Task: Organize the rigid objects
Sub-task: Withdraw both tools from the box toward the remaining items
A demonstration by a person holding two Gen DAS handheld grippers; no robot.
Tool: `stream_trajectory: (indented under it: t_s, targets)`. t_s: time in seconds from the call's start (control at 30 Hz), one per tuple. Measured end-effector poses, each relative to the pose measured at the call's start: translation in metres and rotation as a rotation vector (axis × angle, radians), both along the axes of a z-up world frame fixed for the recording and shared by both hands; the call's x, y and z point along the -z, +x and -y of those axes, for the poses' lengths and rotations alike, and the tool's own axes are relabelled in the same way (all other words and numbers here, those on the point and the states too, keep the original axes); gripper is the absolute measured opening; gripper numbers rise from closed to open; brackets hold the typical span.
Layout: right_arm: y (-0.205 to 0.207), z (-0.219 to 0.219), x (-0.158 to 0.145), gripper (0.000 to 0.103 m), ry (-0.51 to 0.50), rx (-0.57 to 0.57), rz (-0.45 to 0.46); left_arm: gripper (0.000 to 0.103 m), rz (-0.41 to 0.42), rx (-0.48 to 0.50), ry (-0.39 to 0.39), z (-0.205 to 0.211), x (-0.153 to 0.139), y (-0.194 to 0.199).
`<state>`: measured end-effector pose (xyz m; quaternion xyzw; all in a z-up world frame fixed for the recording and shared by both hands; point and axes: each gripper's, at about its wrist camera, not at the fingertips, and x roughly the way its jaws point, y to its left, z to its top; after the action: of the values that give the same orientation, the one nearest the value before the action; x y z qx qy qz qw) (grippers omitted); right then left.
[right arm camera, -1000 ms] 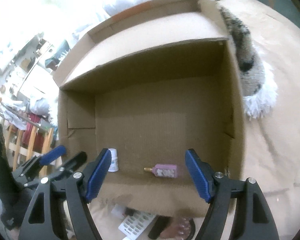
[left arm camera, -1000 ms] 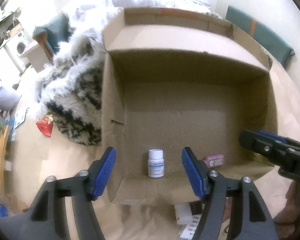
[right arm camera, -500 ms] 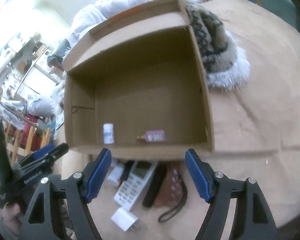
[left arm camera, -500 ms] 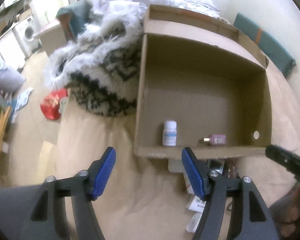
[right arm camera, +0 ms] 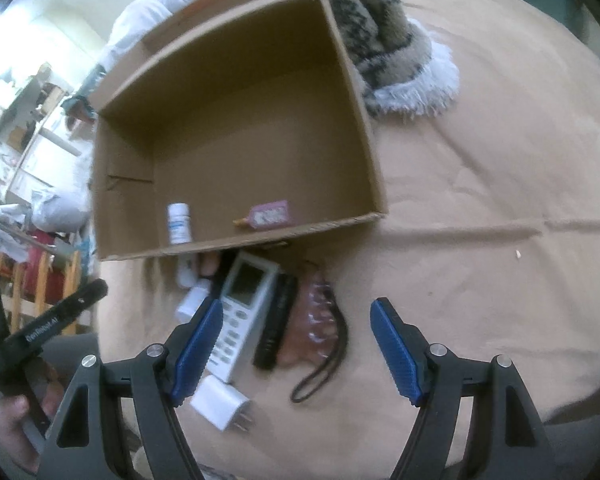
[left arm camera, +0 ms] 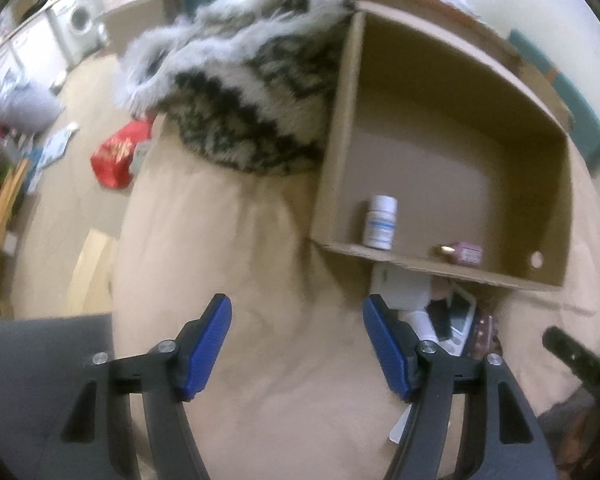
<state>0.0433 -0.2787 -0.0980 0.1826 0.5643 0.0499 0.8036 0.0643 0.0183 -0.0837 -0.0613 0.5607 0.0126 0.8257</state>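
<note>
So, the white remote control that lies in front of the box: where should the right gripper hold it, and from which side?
Probably from above, across its narrow width at the button half. The white remote control lies flat and long, with the black remote close on one side and the white charger plug near its lower end. The right gripper is open, so one finger would need to slip between the two remotes.

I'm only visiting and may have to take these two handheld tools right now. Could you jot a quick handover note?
Left gripper: jaws open, empty, over bare bedding.
Right gripper: jaws open, empty, above the pile.
Done: white pill bottle upright and pink bottle on its side, both in the cardboard box.
Left, lying in front of the box: white remote, black remote, brown strapped pouch, white charger plug, and some small white items at the box's edge.
</note>
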Motion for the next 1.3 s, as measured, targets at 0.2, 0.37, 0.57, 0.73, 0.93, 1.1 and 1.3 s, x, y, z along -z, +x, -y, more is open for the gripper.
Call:
stream_trajectory:
  t_s: [0.2, 0.37, 0.57, 0.73, 0.93, 1.1, 1.3]
  targets:
    - [0.01, 0.009, 0.018, 0.08, 0.038, 0.052, -0.073, 0.065, -0.069, -0.045, -0.044, -0.004, 0.021, 0.015]
    - [0.017, 0.007, 0.026, 0.08, 0.037, 0.049, -0.109, 0.06, -0.104, 0.049, -0.042, 0.023, 0.037, 0.031]
    - [0.019, 0.009, 0.028, 0.08, 0.055, 0.054, -0.111, 0.063, -0.14, 0.16, -0.139, 0.06, 0.055, 0.045]
    - [0.018, 0.011, 0.032, 0.08, 0.06, 0.058, -0.121, 0.063, -0.166, 0.162, -0.209, 0.062, 0.076, 0.062]
    - [0.02, 0.011, 0.035, 0.08, 0.068, 0.047, -0.126, 0.053, -0.18, 0.136, -0.304, 0.056, 0.083, 0.069]
    - [0.02, 0.009, 0.035, 0.08, 0.062, 0.035, -0.131, 0.052, -0.187, 0.131, -0.33, 0.053, 0.086, 0.072]
    - [0.02, 0.008, 0.037, 0.08, 0.054, 0.041, -0.136, 0.052, -0.178, 0.117, -0.224, 0.041, 0.074, 0.058]
